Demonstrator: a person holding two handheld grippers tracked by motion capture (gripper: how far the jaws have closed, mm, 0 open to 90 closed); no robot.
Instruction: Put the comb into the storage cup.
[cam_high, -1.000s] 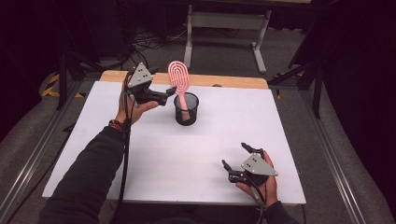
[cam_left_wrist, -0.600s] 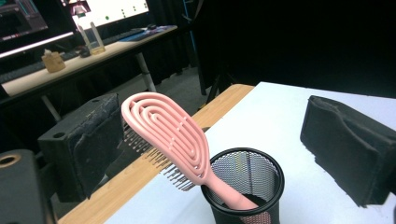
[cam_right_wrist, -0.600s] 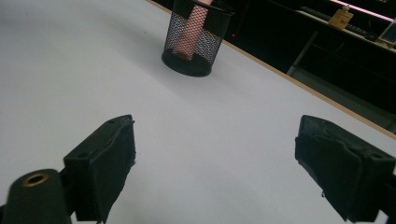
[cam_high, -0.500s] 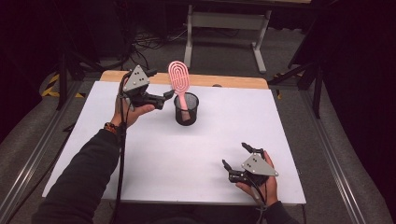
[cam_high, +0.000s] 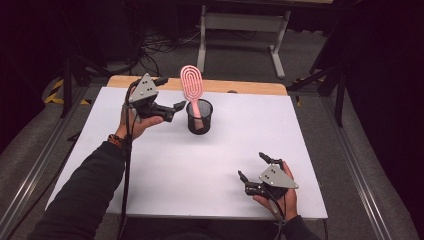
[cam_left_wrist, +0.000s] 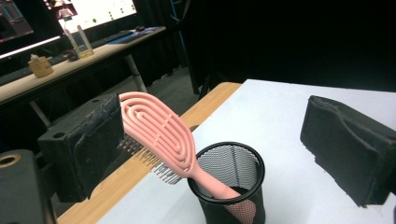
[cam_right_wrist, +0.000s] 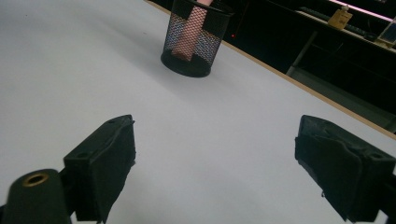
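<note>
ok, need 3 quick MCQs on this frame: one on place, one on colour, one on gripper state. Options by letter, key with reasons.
1. Where is the hairbrush?
A. flat on the table
B. handle down in the mesh cup
C. clamped in the right gripper

2. What colour is the hairbrush?
A. pink
B. blue
C. green

3. How does the left gripper stand?
A. shut on the cup
B. shut on the brush
C. open beside the brush

Key: 1 B, its handle goes down inside the black cup while its head sticks out above the rim; 2 A, the left gripper view shows it pink; 3 C, in that view the jaws stand wide apart, with nothing clamped between them.
</note>
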